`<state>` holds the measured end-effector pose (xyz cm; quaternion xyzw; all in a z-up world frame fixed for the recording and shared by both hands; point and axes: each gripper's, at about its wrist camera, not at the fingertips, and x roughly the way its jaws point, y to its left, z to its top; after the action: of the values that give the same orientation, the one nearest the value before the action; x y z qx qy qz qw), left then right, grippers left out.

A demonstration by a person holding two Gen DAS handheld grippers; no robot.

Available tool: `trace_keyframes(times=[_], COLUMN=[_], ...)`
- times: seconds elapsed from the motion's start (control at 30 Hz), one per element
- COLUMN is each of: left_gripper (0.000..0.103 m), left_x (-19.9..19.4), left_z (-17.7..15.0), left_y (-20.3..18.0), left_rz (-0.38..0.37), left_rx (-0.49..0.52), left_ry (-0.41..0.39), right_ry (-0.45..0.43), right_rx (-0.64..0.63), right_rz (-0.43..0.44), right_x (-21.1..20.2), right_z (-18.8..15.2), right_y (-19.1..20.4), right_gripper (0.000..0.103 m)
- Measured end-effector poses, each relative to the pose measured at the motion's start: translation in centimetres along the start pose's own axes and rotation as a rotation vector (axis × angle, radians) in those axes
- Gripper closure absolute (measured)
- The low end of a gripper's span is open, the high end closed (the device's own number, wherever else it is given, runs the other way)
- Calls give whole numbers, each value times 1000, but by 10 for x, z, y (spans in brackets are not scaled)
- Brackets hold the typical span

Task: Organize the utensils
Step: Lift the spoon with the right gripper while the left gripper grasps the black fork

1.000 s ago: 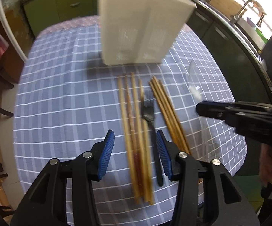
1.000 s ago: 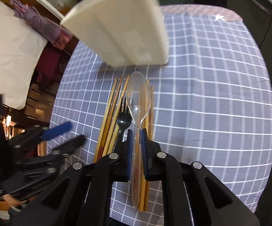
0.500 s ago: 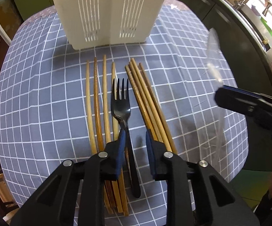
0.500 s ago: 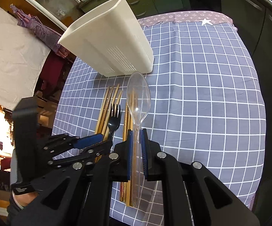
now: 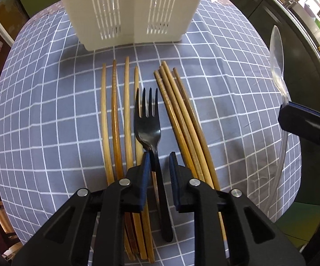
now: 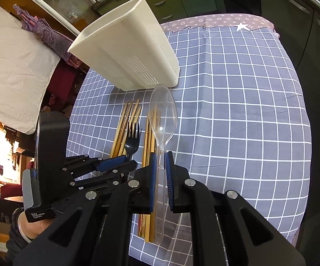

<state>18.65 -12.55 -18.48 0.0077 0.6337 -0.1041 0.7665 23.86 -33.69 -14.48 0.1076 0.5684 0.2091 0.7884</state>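
Black fork point(image 5: 147, 130) lying between chopsticks point(image 5: 183, 119); left gripper point(image 5: 159, 158) straddling its handle, jaws apart. Right gripper point(image 6: 160, 161) clamping clear spoon point(image 6: 162, 119). Closing could be snagging a chopstick.

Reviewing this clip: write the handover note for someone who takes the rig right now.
Right gripper: shut on the clear plastic spoon, held above the table.
Left gripper: open, low over the cloth, straddling the black fork handle; not clamped yet.
On the checked tablecloth: fork between two groups of wooden chopsticks, the other group to its right.
White slotted utensil holder stands just beyond their tips.
Done: spoon picked up. I see nothing in the holder from here.
Left: spoon, fork and chopsticks into the holder.
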Motion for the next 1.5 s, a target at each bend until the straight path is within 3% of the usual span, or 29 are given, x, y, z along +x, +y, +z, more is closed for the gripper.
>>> trace_keyframes(times=[0.07,0.2,0.33,0.47,0.63,0.73,0.87,0.97,1.13,1.27,1.5], left_gripper=[95,95,95,95,95,95,95,95,95,95,95], left_x=[3,-7,-36,-84,-167,-209,-229,-233,-220,-196,-156], left_z=[4,7,6,3,11,26,51,65,94,120,132], left_y=[1,9,13,23,42,52,61,57,71,75,75], left_rz=[-5,-27,-70,-124,-125,-109,-108,-69,-84,-75,-13], left_rx=[-4,-10,-7,-21,-37,-47,-67,-65,-80,-85,-58], left_ry=[-4,-53,-166,-307,-571,-729,-834,-916,-971,-961,-931], right_ry=[-8,-49,-134,-320,-546,-666,-812,-801,-758,-756,-730], right_rx=[-4,-20,-56,-117,-174,-197,-247,-260,-239,-252,-278], right_rz=[-1,10,14,43,60,8,-140,-167,-153,-145,-162], right_x=[-3,-17,-43,-92,-131,-133,-109,-78,-34,-18,-8], right_z=[0,1,8,25,64,88,124,144,154,140,109], right_y=[1,7,20,46,78,91,105,101,83,74,66], right_gripper=[93,93,93,93,93,93,93,93,93,93,93])
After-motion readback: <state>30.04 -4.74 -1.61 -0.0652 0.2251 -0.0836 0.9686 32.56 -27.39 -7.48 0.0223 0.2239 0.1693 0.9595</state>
